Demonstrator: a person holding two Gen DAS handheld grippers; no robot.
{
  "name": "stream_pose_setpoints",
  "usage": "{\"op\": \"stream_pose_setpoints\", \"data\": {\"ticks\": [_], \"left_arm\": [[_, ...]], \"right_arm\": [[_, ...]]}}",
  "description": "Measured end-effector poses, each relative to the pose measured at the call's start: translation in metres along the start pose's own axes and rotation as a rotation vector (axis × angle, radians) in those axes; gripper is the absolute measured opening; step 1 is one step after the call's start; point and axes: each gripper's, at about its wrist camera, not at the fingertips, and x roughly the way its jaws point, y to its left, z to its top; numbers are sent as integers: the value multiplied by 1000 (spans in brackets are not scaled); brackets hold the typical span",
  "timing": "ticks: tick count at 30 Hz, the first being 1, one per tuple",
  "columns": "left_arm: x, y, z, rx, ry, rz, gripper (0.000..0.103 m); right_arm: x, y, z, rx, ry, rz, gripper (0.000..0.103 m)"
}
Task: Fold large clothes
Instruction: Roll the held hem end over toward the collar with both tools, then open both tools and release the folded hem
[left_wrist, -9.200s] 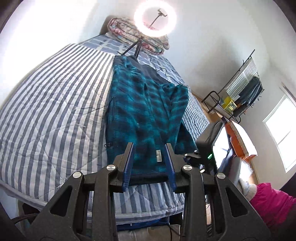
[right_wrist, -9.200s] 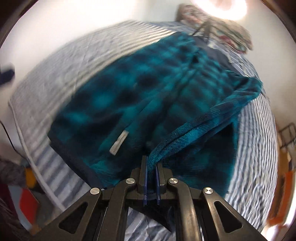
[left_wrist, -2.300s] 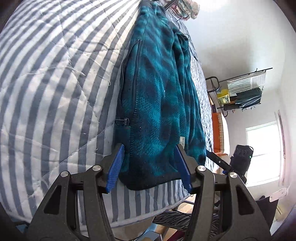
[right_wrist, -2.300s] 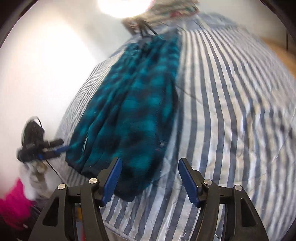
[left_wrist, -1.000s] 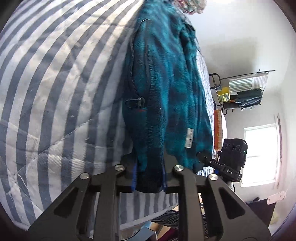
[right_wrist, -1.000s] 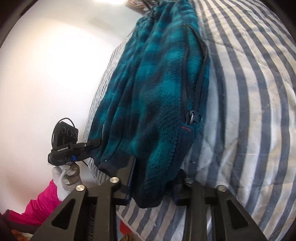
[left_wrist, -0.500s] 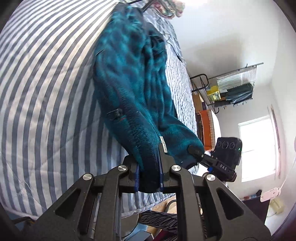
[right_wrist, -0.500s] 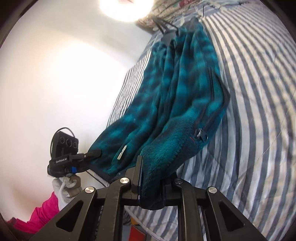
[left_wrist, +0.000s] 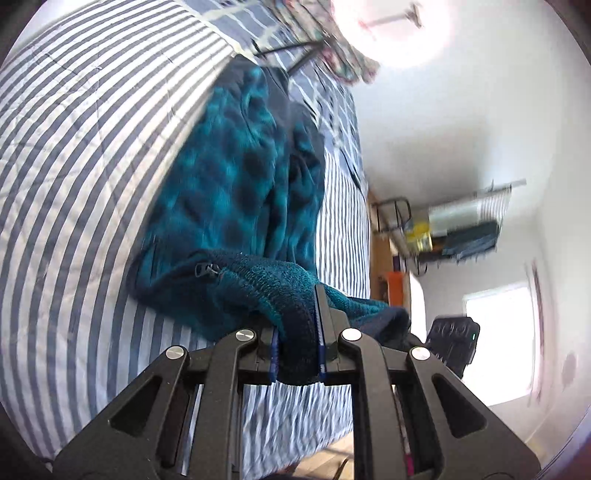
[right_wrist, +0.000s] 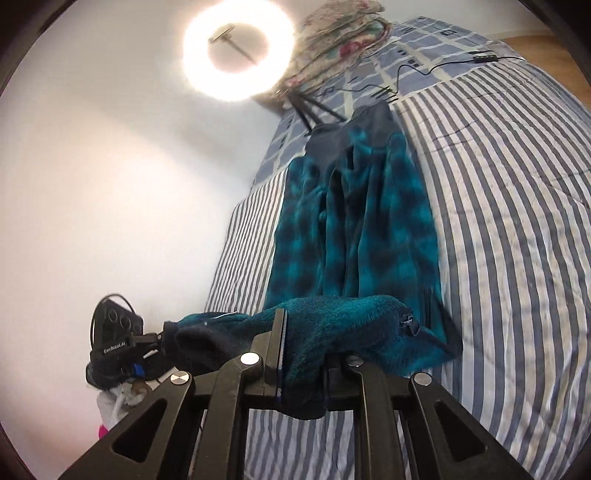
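Gripping the dark hem of the teal plaid fleece (left_wrist: 236, 184), the left tool (left_wrist: 297, 347) has its jaws nearly shut with a thick wad of cloth pinched between the blue pads. The right tool (right_wrist: 301, 365) is clamped the same way on the other hem corner, its pads pressed into the fleece. Both corners are lifted off the bed (left_wrist: 74, 147) at its near edge, while the rest of the fleece lies lengthwise toward the far end, collar farthest away.

Only the left view shows the clothes rack (left_wrist: 465, 229), the window (left_wrist: 498, 339) and the wooden floor past the bed's right edge; it also catches the right tool's camera box beside the raised hem. Only the right view shows the whole ring light (right_wrist: 238, 48) on its tripod, the folded floral bedding (right_wrist: 340, 37) at the far end, a cable (right_wrist: 436, 70) across the bed, and the left tool with a gloved hand (right_wrist: 125, 395) below it. A zipper pull (right_wrist: 408, 321) hangs just right of the right tool; the left view shows its own zipper pull too.

A second ago the hem lay on the bed with both tools clamped low against it; now it is raised and folded back over the lower fleece. Two seconds back both tools stood wide open astride the hem.
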Motion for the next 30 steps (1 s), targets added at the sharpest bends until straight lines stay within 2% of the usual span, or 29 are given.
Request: {"op": "stream_pose_setpoints", "data": {"ticks": [6,10,17,23,26,28,29,30], "left_arm": [[40,25,41,-71,-29,27,13],[63,41,55,-85,-22,61,13],[104,66,61,-72,3,141,13],[112,72,60,-69,8,130,16],[108,74,66,-112,39,79,27],[100,81,68,-199,53,-24,53],[96,85,69,-247,46,-100,61],[91,87,71,-269,39,-138,73]], "right_arm": [[35,-19,33,50,-13,-37,12],[66,-42,50,96,0,-58,12],[106,-68,56,123,55,-116,11],[114,-76,57,150,69,-88,14],[106,-84,60,213,73,-12,23],[101,-92,61,280,68,55,33],[96,-97,62,326,56,104,39],[91,-101,62,358,38,146,49]]}}
